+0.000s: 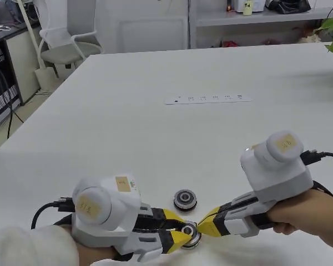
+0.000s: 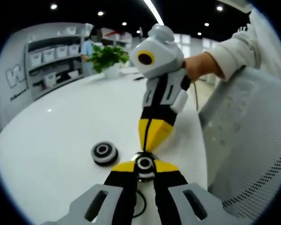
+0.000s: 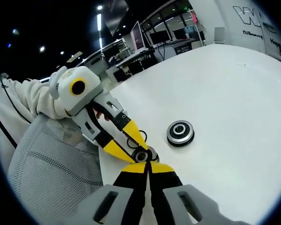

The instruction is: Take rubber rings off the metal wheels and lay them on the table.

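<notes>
Bottom centre of the head view: the left gripper (image 1: 183, 230) clamps a metal wheel (image 1: 192, 233). The right gripper (image 1: 202, 227), its jaws together, touches the wheel's rim. A second wheel (image 1: 185, 199) lies just above.

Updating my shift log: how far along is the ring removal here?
Done: what looks like one thin black ring lies loose on the table under the left claw. In hand: the left claw grips a wheel, and the right claw's shut tips work at its rim. Left: the second wheel beside them has its rubber ring on, so roughly half remains.
</notes>
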